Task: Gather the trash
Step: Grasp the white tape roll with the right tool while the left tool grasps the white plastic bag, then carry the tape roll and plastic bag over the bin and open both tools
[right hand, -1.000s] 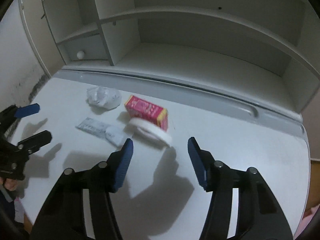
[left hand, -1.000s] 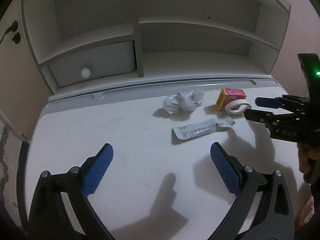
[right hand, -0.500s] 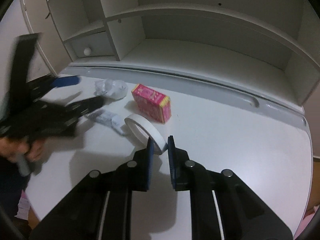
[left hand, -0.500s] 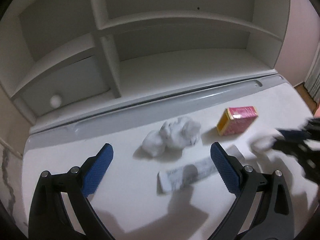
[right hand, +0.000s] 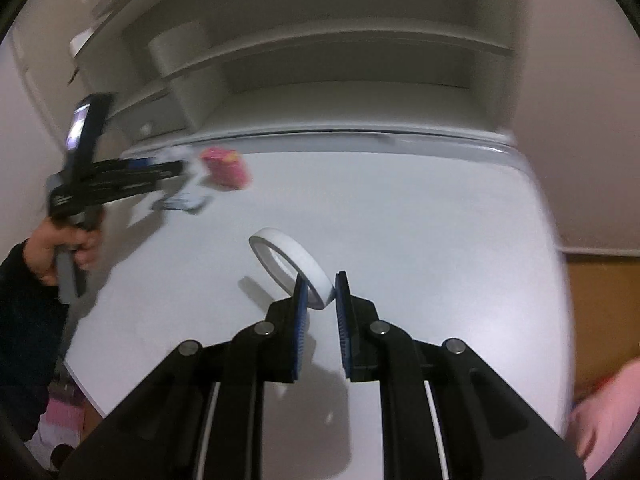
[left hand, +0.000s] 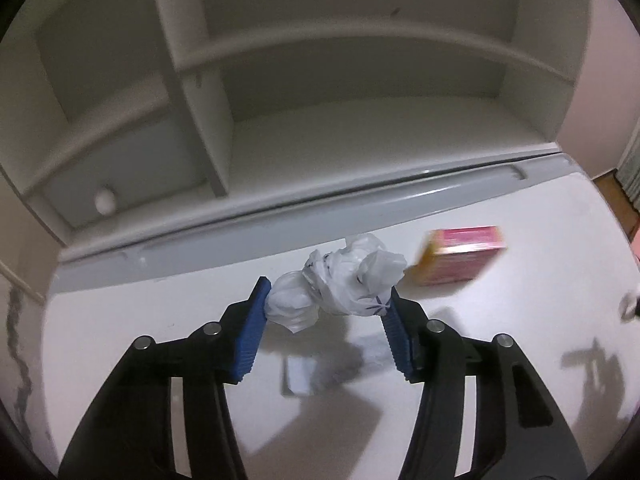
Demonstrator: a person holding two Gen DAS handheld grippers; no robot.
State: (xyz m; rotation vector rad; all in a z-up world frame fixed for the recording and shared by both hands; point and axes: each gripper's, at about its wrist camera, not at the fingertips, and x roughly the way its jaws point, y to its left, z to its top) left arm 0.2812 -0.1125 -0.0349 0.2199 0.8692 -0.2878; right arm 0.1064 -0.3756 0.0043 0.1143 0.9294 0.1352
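crumpled bag (left hand: 340,284) between closing left gripper (left hand: 326,300) pads

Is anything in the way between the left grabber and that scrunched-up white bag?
No, nothing is in the way. The crumpled white bag already sits between the left gripper's blue pads, and its jaws are closing on it. The pink box lies off to the side, and the flat wrapper lies underneath.

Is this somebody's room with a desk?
Probably yes, a bedroom or study corner: a white desk with a shelf hutch and small drawer behind it, against a plain wall, with wood floor beside.
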